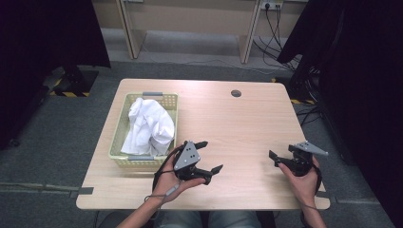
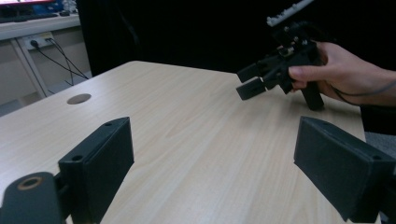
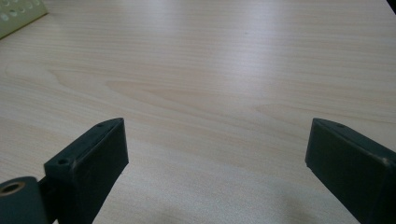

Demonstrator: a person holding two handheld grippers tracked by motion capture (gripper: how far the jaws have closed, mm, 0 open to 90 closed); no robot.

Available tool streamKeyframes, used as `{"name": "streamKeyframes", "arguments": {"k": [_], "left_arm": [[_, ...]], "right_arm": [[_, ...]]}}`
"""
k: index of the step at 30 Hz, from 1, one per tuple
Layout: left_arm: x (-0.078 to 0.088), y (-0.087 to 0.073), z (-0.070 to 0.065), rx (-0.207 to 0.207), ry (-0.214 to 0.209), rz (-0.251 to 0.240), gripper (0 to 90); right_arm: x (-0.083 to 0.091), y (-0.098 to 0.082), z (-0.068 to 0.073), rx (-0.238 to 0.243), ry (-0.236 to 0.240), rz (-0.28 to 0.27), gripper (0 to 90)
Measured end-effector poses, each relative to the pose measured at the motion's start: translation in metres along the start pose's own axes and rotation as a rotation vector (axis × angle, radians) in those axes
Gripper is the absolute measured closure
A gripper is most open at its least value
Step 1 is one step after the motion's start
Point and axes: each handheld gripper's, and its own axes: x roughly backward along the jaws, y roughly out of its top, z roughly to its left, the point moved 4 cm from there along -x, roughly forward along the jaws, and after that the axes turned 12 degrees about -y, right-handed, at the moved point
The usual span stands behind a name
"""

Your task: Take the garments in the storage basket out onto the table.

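White cloth [image 1: 148, 126] lies bunched in the yellow basket [image 1: 119, 156] at the table's [image 1: 247, 123] left, so with your left gripper [image 1: 207, 156] and right gripper [image 1: 274, 158] both spread wide and empty, reach the left one in first and pinch a raised fold.

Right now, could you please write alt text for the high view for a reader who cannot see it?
A person at a wooden table holds an open left gripper and an open right gripper above the bare tabletop, neither gripping anything. At the table's left, a pale yellow basket holds crumpled white cloth.
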Motion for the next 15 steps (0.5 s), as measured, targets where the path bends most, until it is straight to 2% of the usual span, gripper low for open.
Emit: {"name": "streamKeyframes", "arguments": {"k": [10,15], "left_arm": [[0.013,0.013,0.013,-0.007,0.042,-0.007,11.3],[0.02,0.017,0.021,-0.013,0.062,0.005,11.3]], "right_arm": [[0.0,0.0,0.0,-0.002,0.0,0.002,6.2],[0.0,0.0,0.0,-0.001,-0.001,0.001,6.1]]}}
